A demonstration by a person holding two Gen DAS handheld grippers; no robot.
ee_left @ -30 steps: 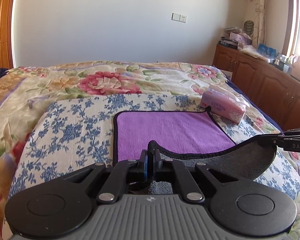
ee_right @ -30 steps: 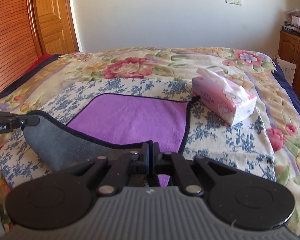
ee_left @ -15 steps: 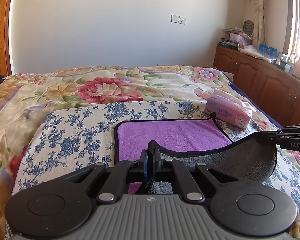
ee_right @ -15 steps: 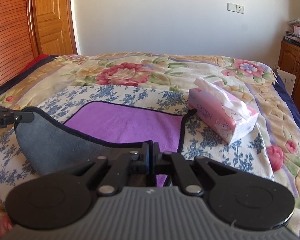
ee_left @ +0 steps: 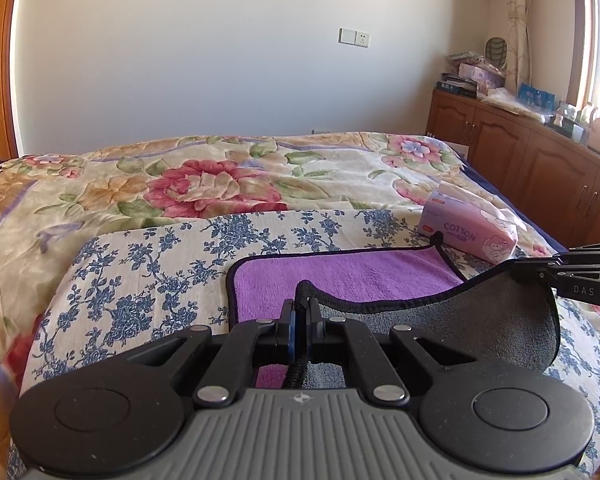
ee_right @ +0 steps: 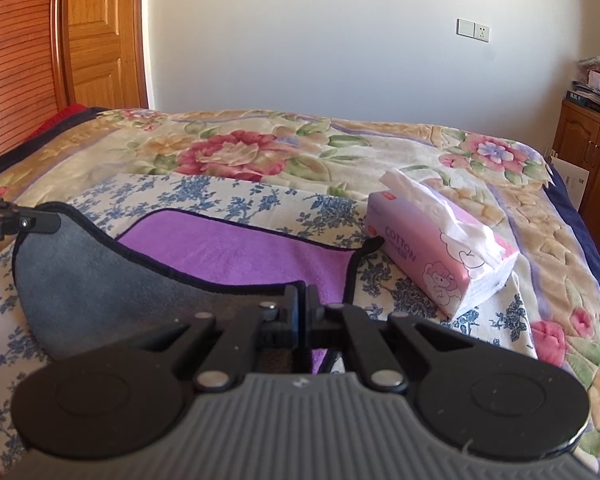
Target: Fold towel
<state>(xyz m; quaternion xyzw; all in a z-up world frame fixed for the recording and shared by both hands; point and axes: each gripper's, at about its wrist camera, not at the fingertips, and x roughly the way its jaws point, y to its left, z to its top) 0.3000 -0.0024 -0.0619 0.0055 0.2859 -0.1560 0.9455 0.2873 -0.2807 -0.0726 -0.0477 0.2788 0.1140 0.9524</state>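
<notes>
Towel [ee_left: 340, 276]: purple face, grey underside, dark trim; near edge lifted, far half flat on bed.

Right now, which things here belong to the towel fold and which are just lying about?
In the job: purple towel; left gripper and right gripper, jaws shut on its near corners.

Lying about: tissue pack; floral bedspread; blue-flowered cloth; clutter on cabinet.

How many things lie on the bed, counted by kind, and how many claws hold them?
Towel: 1
Tissue pack: 1
Blue-flowered cloth: 1
Claws, left claw and right claw, both shut on the towel: 2
Total: 5
</notes>
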